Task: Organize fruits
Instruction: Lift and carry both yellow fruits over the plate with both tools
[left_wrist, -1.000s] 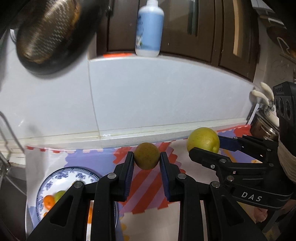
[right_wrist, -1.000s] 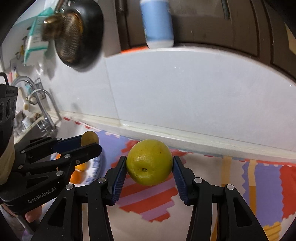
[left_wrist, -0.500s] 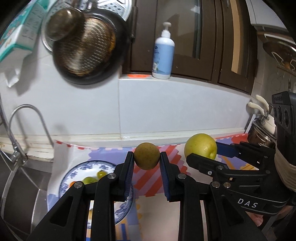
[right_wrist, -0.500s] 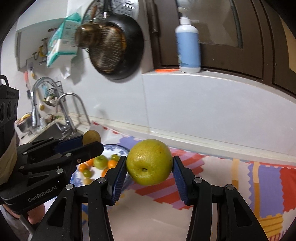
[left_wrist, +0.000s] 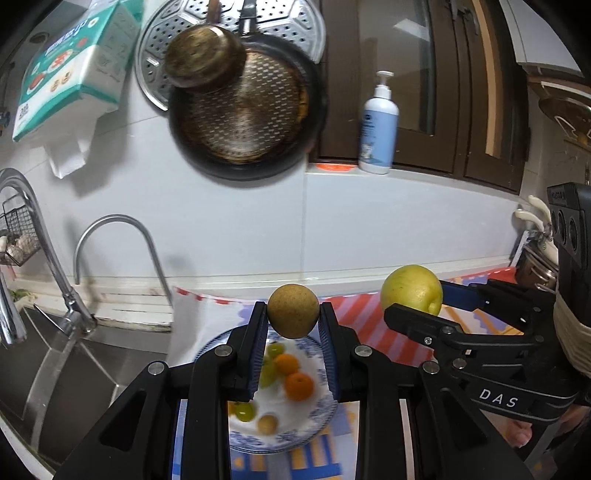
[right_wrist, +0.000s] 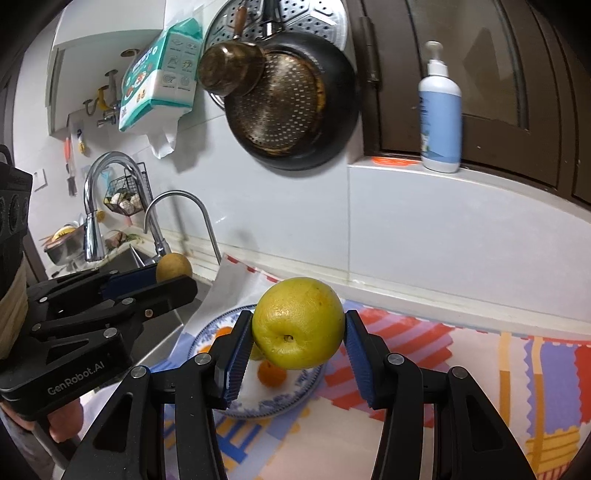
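Observation:
My left gripper is shut on a small brown round fruit and holds it in the air above a blue-and-white plate. The plate holds small oranges and green fruits. My right gripper is shut on a large yellow-green fruit, held above the plate's right side. In the left wrist view the right gripper and its fruit show at the right. In the right wrist view the left gripper with the brown fruit shows at the left.
A steel sink with faucets lies left of the plate. A patterned mat covers the counter. A pan hangs on the tiled wall, and a pump bottle stands on the ledge. A pot is at far right.
Both grippers have risen and drawn back with their fruits still held. The plate has come in under them, and the sink, faucets and hanging pan have come into view.

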